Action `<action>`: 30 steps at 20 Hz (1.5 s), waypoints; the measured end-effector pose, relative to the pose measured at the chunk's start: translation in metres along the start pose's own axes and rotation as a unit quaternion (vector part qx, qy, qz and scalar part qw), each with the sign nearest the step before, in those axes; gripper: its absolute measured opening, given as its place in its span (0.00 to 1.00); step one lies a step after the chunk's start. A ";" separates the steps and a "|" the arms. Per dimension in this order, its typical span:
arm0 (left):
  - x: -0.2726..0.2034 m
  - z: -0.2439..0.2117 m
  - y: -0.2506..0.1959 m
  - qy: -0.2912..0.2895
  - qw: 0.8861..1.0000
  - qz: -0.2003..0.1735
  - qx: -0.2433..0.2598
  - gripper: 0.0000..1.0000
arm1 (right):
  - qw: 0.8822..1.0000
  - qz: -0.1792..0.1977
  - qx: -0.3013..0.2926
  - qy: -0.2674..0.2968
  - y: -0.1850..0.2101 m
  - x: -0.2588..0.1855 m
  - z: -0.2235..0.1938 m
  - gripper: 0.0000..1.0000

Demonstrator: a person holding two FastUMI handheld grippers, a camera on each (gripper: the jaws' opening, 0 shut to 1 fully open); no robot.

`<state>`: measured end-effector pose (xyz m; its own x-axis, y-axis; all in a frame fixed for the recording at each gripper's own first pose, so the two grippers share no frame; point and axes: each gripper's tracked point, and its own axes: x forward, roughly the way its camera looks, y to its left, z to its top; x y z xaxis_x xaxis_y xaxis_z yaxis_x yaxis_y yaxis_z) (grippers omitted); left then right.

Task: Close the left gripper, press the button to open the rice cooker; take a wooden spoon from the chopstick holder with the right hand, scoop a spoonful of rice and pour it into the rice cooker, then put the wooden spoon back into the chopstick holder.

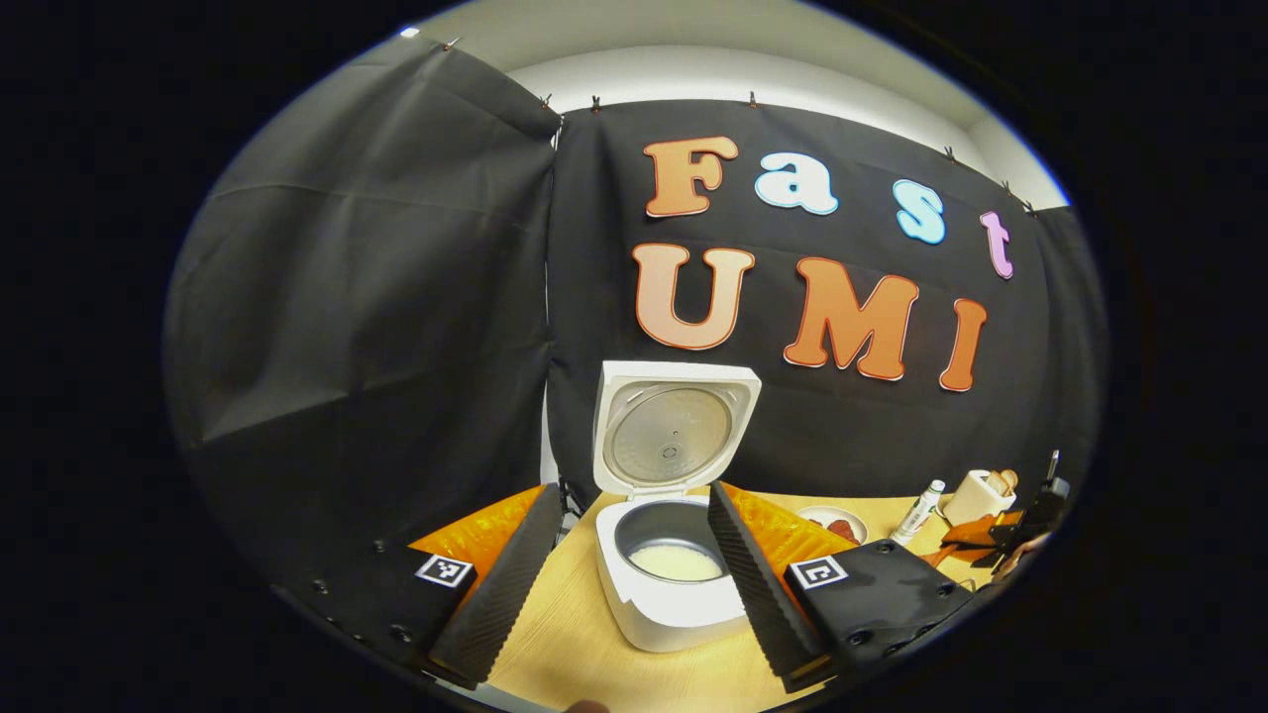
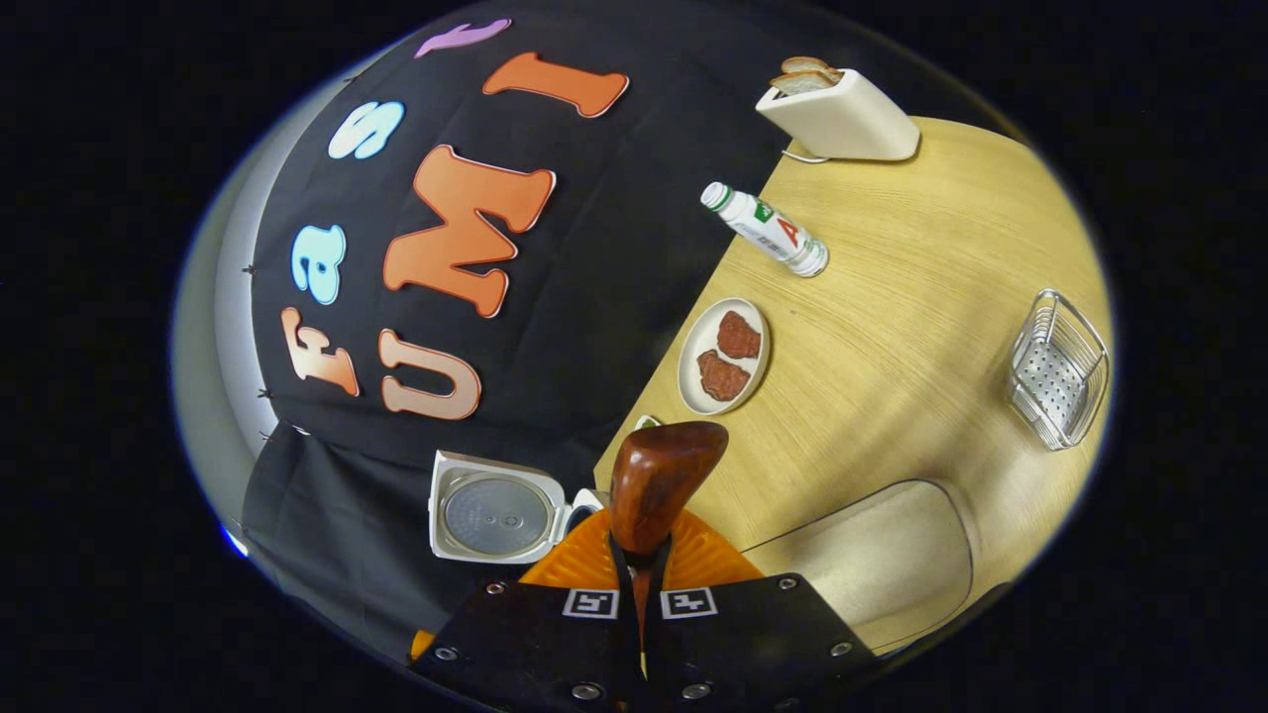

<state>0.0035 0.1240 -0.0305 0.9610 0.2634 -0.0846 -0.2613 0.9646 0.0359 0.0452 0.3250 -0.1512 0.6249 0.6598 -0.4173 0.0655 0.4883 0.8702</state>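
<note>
On the pale wooden worktop (image 1: 575, 634), a white rice cooker (image 1: 669, 604) is seen with its lid (image 1: 676, 428) raised upright against the black cloth wall, and a shallow layer of white rice (image 1: 676, 562) is visible in its grey inner pot. The left tongs (image 1: 629, 584) are held wide apart just before the cooker, with nothing between them.

In the right gripper view, the right tongs (image 2: 642, 584) are closed narrowly on the handle of a dark reddish-brown wooden spoon (image 2: 656, 480), whose bowl is seen from its rounded back, so whether any rice is carried cannot be told. The spoon is held above the worktop edge, near the open cooker. The spoon is judged to be light, stiff and smoothly polished, hence somewhat slippery; a grasp low on the handle, as shown, is judged best, though tipping about the thin handle may be expected.

A wire metal basket (image 2: 1058, 368), taken to be the chopstick holder, is seen standing with nothing visible in it, well apart from the spoon. A round white plate (image 2: 693, 381) bears two reddish-brown meat pieces (image 2: 729, 356). A cream toaster (image 2: 842, 119) holds bread slices, and a small white bottle (image 2: 768, 230) stands between toaster and plate.
</note>
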 end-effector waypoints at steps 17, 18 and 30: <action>0.015 -0.017 -0.006 0.020 0.999 -0.034 -0.002 1.00 | 0.995 0.053 -0.087 -0.001 0.163 0.131 -0.020 0.01; 0.015 -0.019 -0.005 0.022 0.999 -0.034 0.000 1.00 | 0.994 0.054 -0.100 -0.002 0.170 0.137 -0.025 0.01; 0.009 -0.029 0.008 0.035 0.999 -0.027 0.005 1.00 | 0.962 0.039 -0.272 -0.009 0.200 0.175 -0.074 0.01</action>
<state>0.0069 0.1346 -0.0599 0.9649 0.2113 -0.1556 -0.2078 0.9774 0.0386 0.1105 0.5802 -0.0698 0.6248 0.6990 -0.3479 -0.3952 0.6673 0.6313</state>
